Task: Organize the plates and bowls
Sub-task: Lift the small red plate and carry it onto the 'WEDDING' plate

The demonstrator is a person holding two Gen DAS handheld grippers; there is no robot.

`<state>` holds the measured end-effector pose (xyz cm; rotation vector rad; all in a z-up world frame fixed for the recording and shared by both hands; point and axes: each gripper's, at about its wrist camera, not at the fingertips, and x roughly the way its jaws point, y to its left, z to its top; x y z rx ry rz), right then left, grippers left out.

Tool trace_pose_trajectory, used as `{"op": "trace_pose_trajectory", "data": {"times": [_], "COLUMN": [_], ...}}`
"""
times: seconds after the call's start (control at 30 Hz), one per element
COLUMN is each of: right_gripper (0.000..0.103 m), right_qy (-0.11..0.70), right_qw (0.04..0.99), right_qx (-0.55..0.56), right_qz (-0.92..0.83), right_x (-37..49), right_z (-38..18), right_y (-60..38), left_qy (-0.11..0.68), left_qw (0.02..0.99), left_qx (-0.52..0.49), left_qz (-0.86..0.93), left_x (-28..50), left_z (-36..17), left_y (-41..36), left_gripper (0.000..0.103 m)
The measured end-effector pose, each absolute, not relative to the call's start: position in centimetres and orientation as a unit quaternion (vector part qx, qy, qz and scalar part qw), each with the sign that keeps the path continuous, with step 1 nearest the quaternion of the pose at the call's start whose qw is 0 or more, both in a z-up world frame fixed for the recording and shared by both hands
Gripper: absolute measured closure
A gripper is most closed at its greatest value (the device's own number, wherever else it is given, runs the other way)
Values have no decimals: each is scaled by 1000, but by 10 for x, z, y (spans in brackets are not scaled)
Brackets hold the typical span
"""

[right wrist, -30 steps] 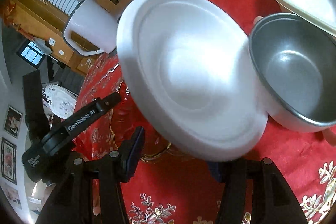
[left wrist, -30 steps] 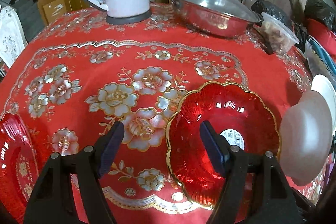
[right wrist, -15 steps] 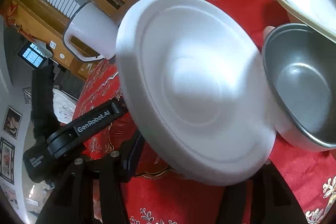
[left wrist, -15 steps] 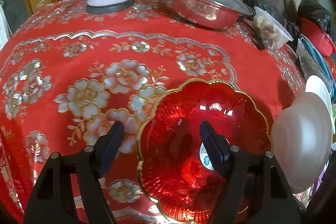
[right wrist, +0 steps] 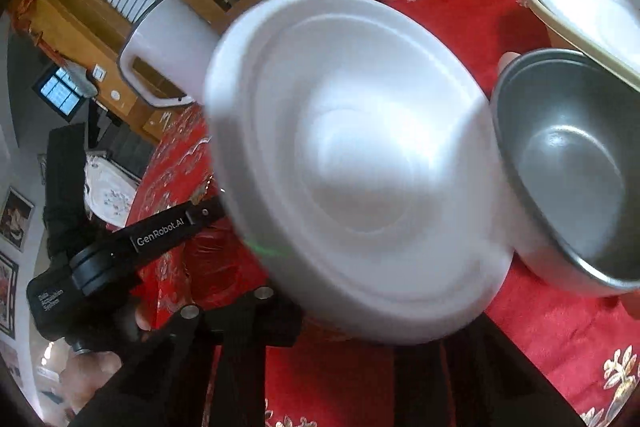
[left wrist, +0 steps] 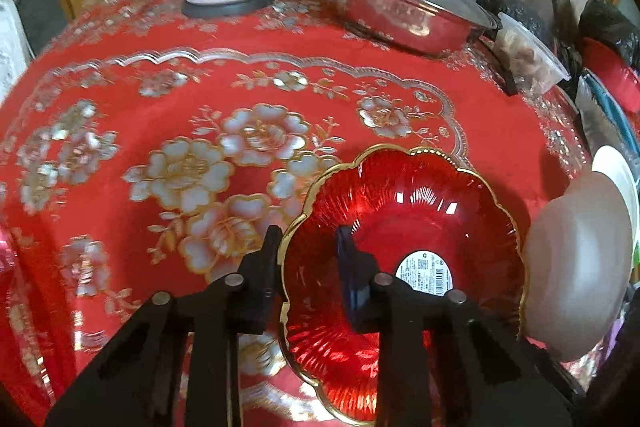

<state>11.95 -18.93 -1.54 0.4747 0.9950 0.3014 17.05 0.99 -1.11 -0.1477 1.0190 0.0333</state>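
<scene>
Two hand-held grippers: left (left wrist: 306, 259) clamps red bowl (left wrist: 404, 267) rim; right (right wrist: 340, 311) grips white plate (right wrist: 360, 163); "GenRobot.AI" printed.

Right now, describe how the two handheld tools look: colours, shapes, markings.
Both are black plastic. The left tool has two angular linkage arms with silver rivets, ending in flat fingers with dark blue pads. Seen from the right wrist view, its body carries white "GenRobot.AI" lettering and a smaller white label, unreadable here. The right tool shows the same black arms and silver rivets; its pads are hidden.
</scene>
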Motion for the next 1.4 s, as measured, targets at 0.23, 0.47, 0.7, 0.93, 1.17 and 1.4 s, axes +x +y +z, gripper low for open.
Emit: {"op": "trace_pose_trajectory", "data": {"times": [0.23,0.47,0.7,0.93,1.17,1.4], "right_gripper": [82,82,82,80,80,78], "right_qy": [468,464,458,452,445,439], "right_qw": [840,841,845,851,855,856], "right_qx": [222,212,205,195,186,174], "right_qz": [162,181,184,184,191,209], "right_x": [107,97,89,77,71,65], "right_z": [-10,-1,7,16,27,39], "right_y": [-182,-169,-169,-169,-165,-150], "left_qy": [478,460,446,435,423,409], "left_qw": [875,884,892,898,903,909], "left_qx": [-69,-66,-59,-61,-65,-75], "left_qz": [29,39,39,32,31,39], "left_x": [143,119,103,90,76,60], "left_z": [3,16,24,31,43,57], "left_y": [23,37,38,36,40,55], "left_gripper": [84,84,84,84,84,84]}}
